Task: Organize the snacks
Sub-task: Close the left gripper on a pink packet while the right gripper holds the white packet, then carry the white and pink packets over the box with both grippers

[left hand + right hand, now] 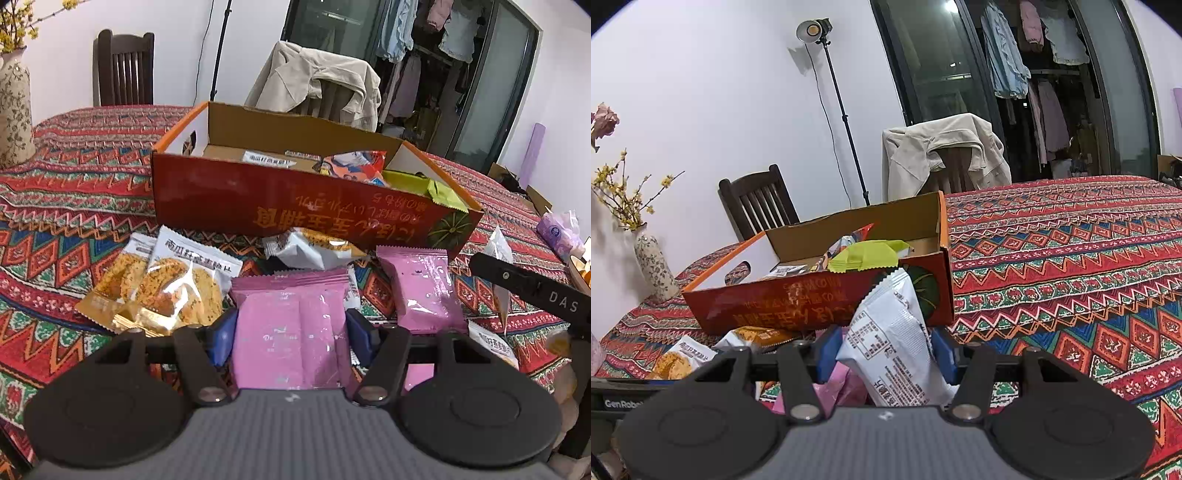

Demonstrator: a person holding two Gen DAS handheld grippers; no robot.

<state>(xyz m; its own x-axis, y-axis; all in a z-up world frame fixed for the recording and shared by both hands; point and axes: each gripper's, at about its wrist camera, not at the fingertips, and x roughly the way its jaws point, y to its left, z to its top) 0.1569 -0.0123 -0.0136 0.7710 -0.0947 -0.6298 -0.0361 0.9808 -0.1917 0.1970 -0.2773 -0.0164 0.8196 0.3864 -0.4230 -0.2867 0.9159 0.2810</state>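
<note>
My left gripper (291, 336) is shut on a pink snack packet (291, 332), its blue pads pressing both sides. A second pink packet (421, 288), a white packet (314, 251) and two biscuit packets (177, 284) lie on the tablecloth before the red cardboard box (295, 203), which holds several snacks including a green packet (424, 184). My right gripper (884, 350) is shut on a white snack packet (894, 339), held upright in front of the box (775, 306). The right gripper's body shows at the right edge of the left wrist view (532, 291).
A patterned tablecloth (1071, 277) covers the table. A flowered vase (655, 269) stands at the left. Two chairs, one draped with a beige jacket (942, 155), stand behind the table. A lamp stand (846, 118) is by the wall. A purple tissue pack (559, 232) lies at the right.
</note>
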